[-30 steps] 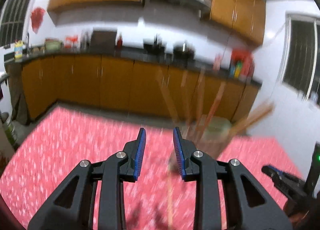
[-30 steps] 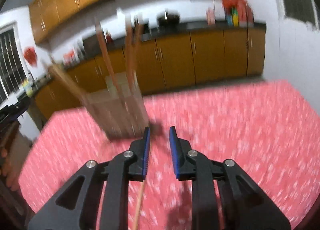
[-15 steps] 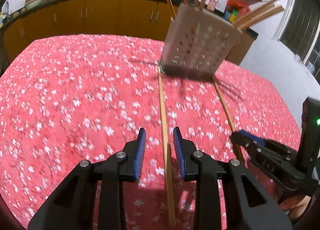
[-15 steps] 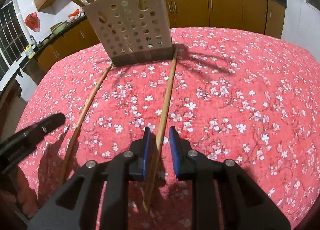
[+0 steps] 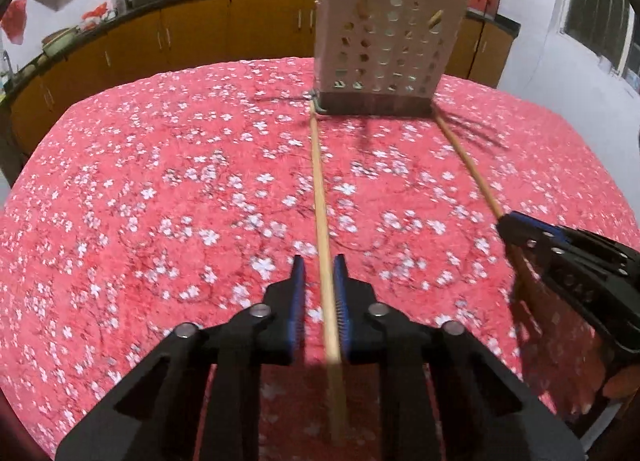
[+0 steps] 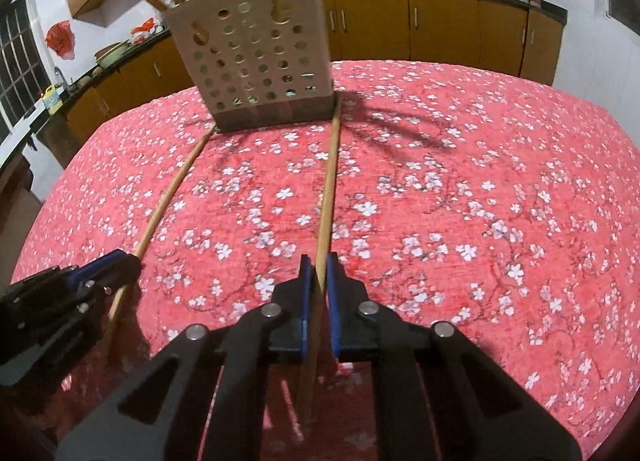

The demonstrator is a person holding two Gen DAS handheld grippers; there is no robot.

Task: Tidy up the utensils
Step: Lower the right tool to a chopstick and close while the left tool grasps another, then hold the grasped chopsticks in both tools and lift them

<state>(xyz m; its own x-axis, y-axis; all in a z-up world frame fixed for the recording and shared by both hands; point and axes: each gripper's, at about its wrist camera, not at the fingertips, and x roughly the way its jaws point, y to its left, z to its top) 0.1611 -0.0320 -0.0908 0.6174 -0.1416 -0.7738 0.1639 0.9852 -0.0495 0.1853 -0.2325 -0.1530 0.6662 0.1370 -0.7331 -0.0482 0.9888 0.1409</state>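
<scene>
Two long wooden chopsticks lie on the red floral tablecloth, running up to a perforated beige utensil holder [image 5: 386, 55] that has several chopsticks standing in it. My left gripper [image 5: 320, 267] straddles the left chopstick [image 5: 320, 189] near its near end; the jaws stand a little apart, the right pad touching the stick. My right gripper [image 6: 318, 265] has closed in on the right chopstick [image 6: 328, 189], with the pads nearly against it. The holder also shows in the right wrist view [image 6: 256, 57]. Each gripper appears in the other's view: the right one [image 5: 520, 231] and the left one [image 6: 116, 265].
The tablecloth [image 5: 160, 201] covers a round table whose edge curves off on all sides. Brown kitchen cabinets [image 6: 440, 29] and a dark counter with pots and bottles stand behind. A window [image 5: 604, 9] is at the right.
Both grippers have dropped from facing the room to low over the table, each lined up along a chopstick. Both pairs of jaws have narrowed around their sticks since half a second ago.
</scene>
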